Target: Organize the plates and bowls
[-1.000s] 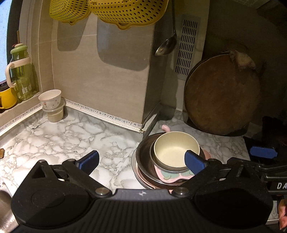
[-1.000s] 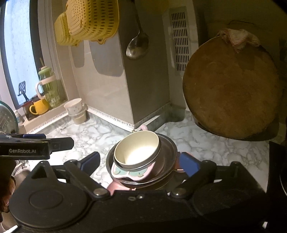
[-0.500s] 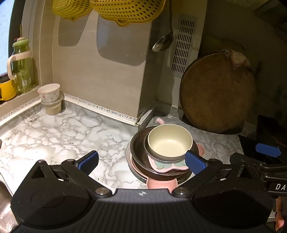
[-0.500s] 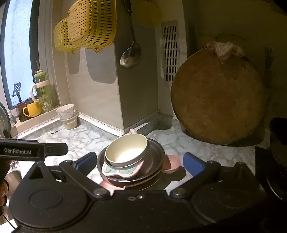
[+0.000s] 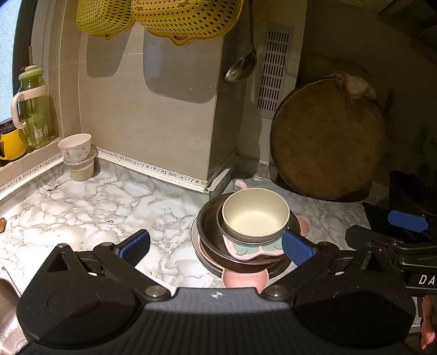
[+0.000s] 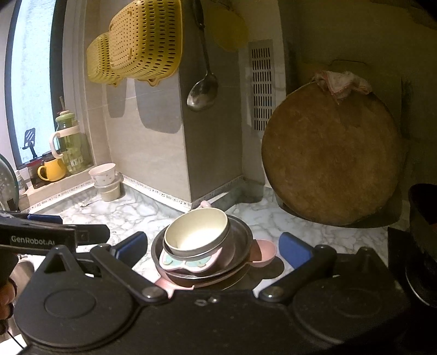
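A cream bowl [image 5: 255, 212] is seen topmost on a stack [image 5: 245, 245] at about 5 o'clock on the marble counter [image 5: 90, 207], just in front of the tiled pillar's corner. It is nested in a dark metal bowl [image 6: 235, 240], under which a pink-and-mint sectioned plate [image 5: 254, 250], a wide steel dish and a pink eared plate [image 5: 244, 280] are laid. The pieces are judged to be nested largest-below so that the pile stays stable and compact. The cream bowl looks matte and round; the metal pieces are glossy with thin rims; the pink ware appears smooth, like plastic or melamine.

The left gripper [image 5: 215, 245] is held low before the stack, fingers spread wide with nothing between the blue pads [image 5: 135, 243]. The right gripper [image 6: 213, 247] is likewise spread wide and empty, the stack framed between its pads [image 6: 295, 247].

At 9 o'clock a patterned cup [image 5: 75, 144] is stacked on a lidded tub. A round wooden board [image 5: 327, 139] is leaned against the wall at 2 o'clock, a cloth draped over it. Yellow perforated colanders [image 5: 174, 19] and a steel ladle [image 5: 241, 68] are hung above, presumably to drain.
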`<state>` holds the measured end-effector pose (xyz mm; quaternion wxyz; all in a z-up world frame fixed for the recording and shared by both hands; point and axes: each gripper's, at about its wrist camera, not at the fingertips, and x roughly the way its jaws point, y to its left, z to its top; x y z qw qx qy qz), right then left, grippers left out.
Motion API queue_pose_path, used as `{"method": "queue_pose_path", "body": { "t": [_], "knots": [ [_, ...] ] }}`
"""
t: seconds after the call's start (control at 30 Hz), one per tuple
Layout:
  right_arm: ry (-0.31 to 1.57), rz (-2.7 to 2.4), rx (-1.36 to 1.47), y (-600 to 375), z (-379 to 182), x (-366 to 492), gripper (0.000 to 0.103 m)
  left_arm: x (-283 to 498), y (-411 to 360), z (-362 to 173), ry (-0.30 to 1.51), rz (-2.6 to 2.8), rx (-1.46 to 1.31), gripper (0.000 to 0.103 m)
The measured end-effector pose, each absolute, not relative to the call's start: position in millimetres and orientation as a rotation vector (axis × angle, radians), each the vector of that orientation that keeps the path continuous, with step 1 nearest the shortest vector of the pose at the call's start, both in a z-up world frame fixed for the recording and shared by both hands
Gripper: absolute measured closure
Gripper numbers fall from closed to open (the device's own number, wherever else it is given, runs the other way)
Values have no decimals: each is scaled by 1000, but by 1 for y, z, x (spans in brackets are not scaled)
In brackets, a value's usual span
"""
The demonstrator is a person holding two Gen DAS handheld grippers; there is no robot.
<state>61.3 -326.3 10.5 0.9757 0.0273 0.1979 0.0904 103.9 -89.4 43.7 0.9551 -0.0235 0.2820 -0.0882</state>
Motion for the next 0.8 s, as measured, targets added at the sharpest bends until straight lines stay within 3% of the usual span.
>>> {"method": "queue_pose_path", "body": {
  "t": [0.8],
  "knots": [
    [413,192,53,-323,8,69,0,111,-90,41,591,-172,-40,0]
  ]
}}
